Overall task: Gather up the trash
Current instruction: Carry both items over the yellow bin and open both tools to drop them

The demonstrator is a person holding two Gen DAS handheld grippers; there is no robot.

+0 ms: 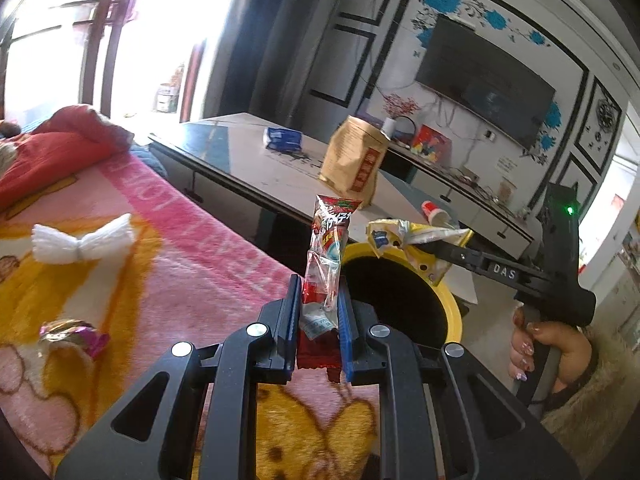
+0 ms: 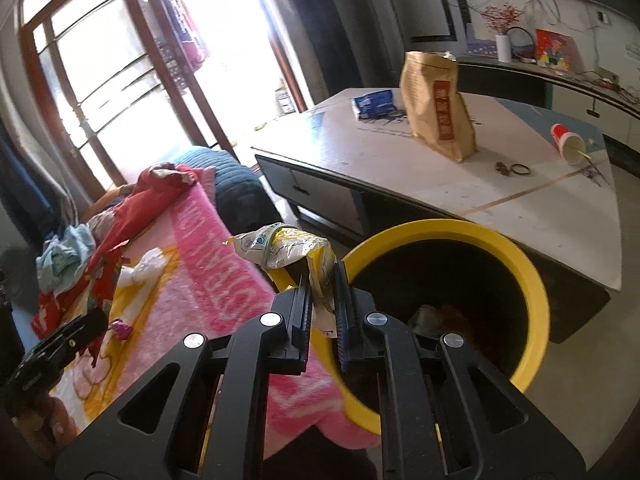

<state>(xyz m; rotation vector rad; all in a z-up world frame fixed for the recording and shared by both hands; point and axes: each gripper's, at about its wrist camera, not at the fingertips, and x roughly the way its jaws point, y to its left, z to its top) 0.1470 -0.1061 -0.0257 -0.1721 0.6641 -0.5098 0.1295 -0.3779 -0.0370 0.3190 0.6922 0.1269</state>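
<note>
I am clamping a tall red-and-clear plastic snack wrapper (image 1: 329, 256) in my left gripper (image 1: 319, 300), and a crumpled yellow foil wrapper (image 2: 294, 254) in my right gripper (image 2: 323, 286), beside the round yellow-rimmed black bin (image 2: 532, 280).

Left tongs (image 1: 318, 312) clamping red wrapper (image 1: 329, 248) (upright), yellow bin (image 1: 454, 312) beyond

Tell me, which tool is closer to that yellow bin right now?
The right tool. It holds a yellow wrapper at the rim of the yellow bin. The left tool, clamping a red wrapper, sits back over the pink blanket.
</note>
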